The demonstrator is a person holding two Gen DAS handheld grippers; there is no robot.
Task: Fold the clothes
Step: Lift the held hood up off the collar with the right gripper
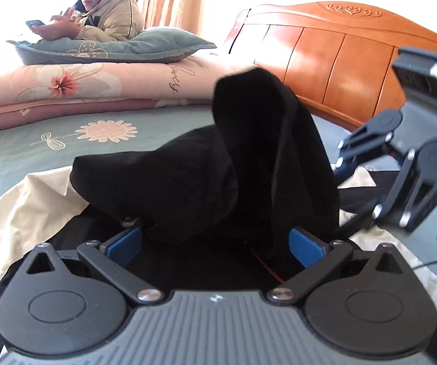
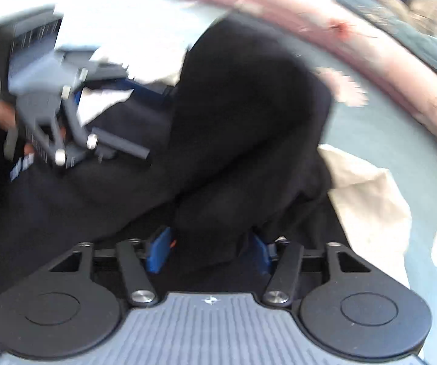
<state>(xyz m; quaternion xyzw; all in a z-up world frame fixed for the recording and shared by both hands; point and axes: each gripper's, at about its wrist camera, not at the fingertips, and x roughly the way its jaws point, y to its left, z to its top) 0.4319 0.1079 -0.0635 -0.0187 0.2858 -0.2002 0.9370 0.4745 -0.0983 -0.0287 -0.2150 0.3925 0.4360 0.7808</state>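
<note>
Black garment (image 1: 249, 158) heaped on the bed (image 1: 20, 158), part over a cream cloth (image 1: 29, 200). Left tool (image 1: 215, 245) spread wide, pads clear of the fabric lying between them. Right tool (image 2: 209, 252) released, dark fabric between its blue pads (image 2: 157, 252); view blurred.

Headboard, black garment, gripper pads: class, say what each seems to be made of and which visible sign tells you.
Headboard: apparently wood, glossy orange-brown varnish; panel grooves, carved scrolls, sheen.
Black garment: soft matte cloth, possibly knit or fleece; it slumps in folds, no shine.
Left gripper pads: probably blue rubber or plastic; fine ribbing.
</note>
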